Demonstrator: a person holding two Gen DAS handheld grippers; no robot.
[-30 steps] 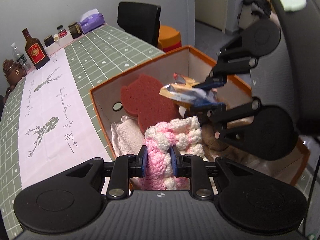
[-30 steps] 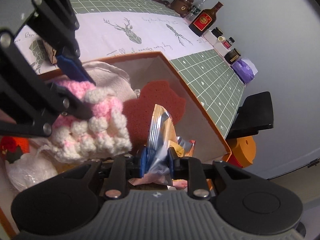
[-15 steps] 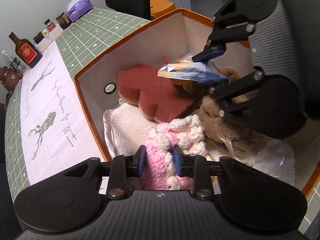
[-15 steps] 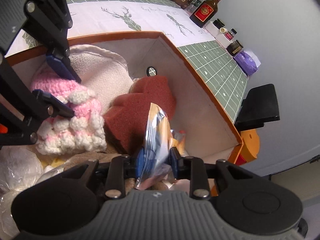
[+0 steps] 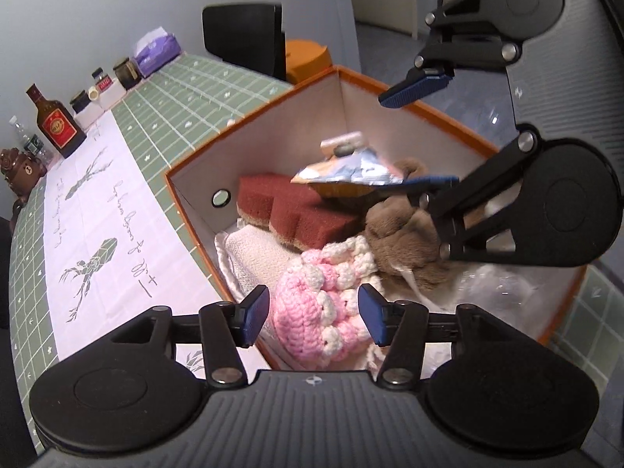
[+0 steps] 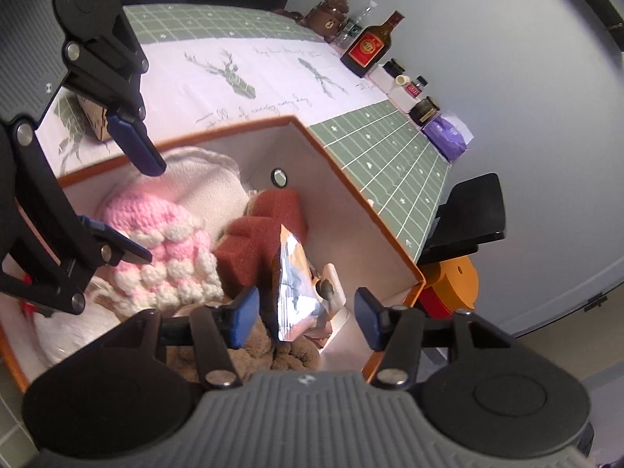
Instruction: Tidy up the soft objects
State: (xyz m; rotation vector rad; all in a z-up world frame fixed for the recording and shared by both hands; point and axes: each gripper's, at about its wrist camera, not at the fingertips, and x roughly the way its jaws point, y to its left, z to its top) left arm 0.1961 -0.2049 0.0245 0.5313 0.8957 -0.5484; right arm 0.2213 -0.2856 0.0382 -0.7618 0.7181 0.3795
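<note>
An orange-rimmed box (image 5: 390, 85) (image 6: 351, 191) holds soft things. A pink and white crocheted hat (image 5: 323, 300) (image 6: 163, 249) lies at the near side, between the spread fingers of my open left gripper (image 5: 314, 318). A foil snack bag (image 5: 351, 175) (image 6: 292, 288) rests upright on a brown plush toy (image 5: 405, 234), between the spread fingers of my open right gripper (image 6: 304, 318). A red-brown sponge (image 5: 296, 210) (image 6: 265, 234) and a white towel (image 5: 253, 257) (image 6: 210, 179) lie deeper in the box.
The box stands on a green checked tablecloth with a white deer runner (image 5: 89, 210). A liquor bottle (image 5: 54, 124), small jars (image 5: 124, 74), a purple tissue pack (image 5: 156, 46) and a bear figure (image 5: 19, 163) line the far edge. A black chair (image 5: 241, 39) stands beyond.
Both grippers have opened. The left let go of the crocheted hat and the right let go of the snack bag; both things now rest in the box.
</note>
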